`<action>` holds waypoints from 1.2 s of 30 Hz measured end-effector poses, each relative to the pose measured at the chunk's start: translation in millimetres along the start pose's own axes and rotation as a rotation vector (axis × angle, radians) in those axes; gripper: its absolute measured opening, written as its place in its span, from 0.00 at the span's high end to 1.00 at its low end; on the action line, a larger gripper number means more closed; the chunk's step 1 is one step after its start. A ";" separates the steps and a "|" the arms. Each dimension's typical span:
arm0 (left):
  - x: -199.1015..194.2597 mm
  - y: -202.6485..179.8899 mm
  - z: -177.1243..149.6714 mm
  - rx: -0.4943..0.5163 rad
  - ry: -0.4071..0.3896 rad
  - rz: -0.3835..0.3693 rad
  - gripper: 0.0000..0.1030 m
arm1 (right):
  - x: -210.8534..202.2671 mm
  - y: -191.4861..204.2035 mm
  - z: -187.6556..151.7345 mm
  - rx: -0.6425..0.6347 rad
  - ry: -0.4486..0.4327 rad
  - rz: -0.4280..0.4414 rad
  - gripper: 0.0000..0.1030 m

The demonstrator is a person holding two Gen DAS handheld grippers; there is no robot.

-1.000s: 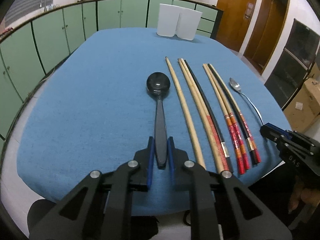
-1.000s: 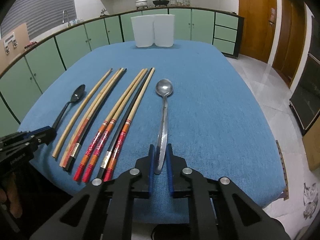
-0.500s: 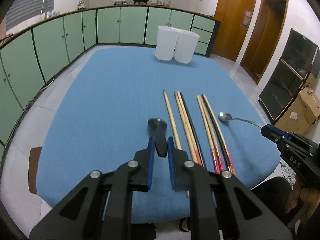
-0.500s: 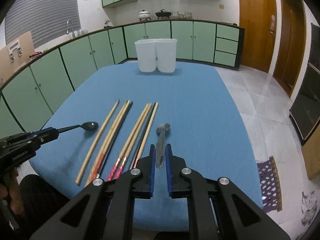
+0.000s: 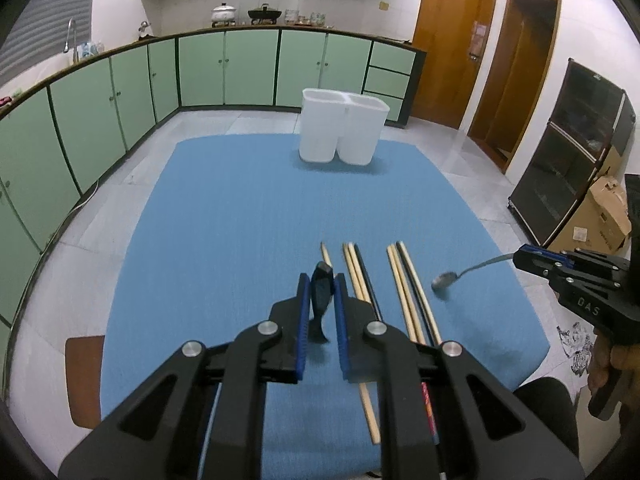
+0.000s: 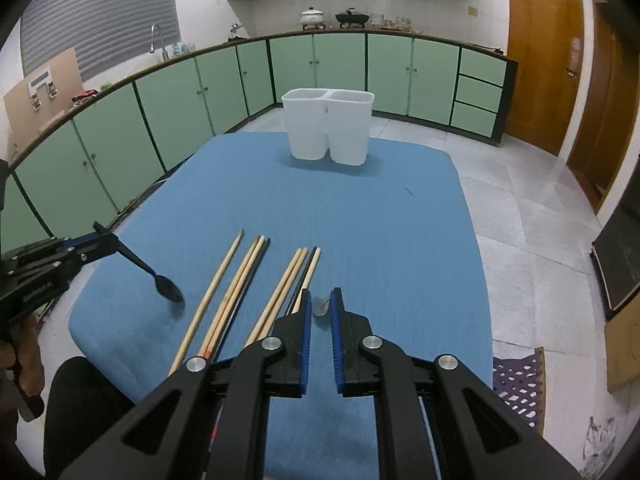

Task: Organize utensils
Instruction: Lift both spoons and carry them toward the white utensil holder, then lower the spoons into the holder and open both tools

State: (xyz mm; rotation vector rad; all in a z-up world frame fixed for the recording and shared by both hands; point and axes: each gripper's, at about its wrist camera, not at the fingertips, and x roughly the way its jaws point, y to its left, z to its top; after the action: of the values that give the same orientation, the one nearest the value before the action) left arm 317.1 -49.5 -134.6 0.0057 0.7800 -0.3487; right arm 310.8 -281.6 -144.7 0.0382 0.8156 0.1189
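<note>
Black spoon (image 5: 321, 300) clamped in left gripper (image 5: 321, 308), metal spoon (image 6: 320, 306) seemingly in right gripper (image 6: 320, 312), above chopsticks (image 6: 256, 280).

Black spoon (image 5: 321, 294); blue tablecloth (image 5: 240, 216)

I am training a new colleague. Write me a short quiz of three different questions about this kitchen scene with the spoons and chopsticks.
1. True or false: the left hand-held gripper holds the black spoon above the table.
2. What does the right hand-held gripper hold? A) chopsticks B) metal spoon C) nothing
3. Fill in: the chopsticks lie on the blue ____.

Key: 1 true. 2 B, the metal spoon. 3 table; the white container stands at its far end.
</note>
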 end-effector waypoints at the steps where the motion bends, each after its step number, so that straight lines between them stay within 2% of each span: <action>1: -0.3 0.2 3.0 -0.001 -0.003 -0.003 0.90 | -0.1 -1.2 3.0 0.001 0.002 0.006 0.91; 7: -1.4 0.0 27.1 0.010 -0.019 -0.017 0.91 | -2.5 -3.0 20.2 -0.015 0.015 0.031 0.91; 8: 0.2 -0.3 32.1 0.013 -0.015 -0.024 0.97 | -3.0 -3.5 24.8 -0.021 0.017 0.035 0.91; 9: 1.5 0.0 36.5 0.014 -0.010 -0.030 0.97 | -3.1 -3.9 27.9 -0.025 0.019 0.038 0.92; 13: 5.3 -3.1 53.0 0.035 -0.014 -0.039 0.97 | -7.7 -3.1 44.8 -0.049 0.012 0.040 0.92; 22: 7.7 -10.8 96.5 0.078 -0.076 -0.051 0.97 | -10.7 -0.8 91.1 -0.086 -0.016 0.056 0.92; 28: 24.0 -13.8 156.6 0.086 -0.119 -0.061 0.97 | -4.0 -5.2 155.7 -0.083 -0.051 0.065 0.92; 36: 71.0 -14.6 243.7 0.063 -0.179 -0.039 0.97 | 21.1 -21.3 243.0 -0.042 -0.116 0.064 0.92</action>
State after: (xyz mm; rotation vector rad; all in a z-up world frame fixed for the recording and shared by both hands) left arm 526.7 -117.3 -7.8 0.0180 0.5925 -0.4051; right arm 504.0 -297.3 4.8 0.0311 0.6958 0.1929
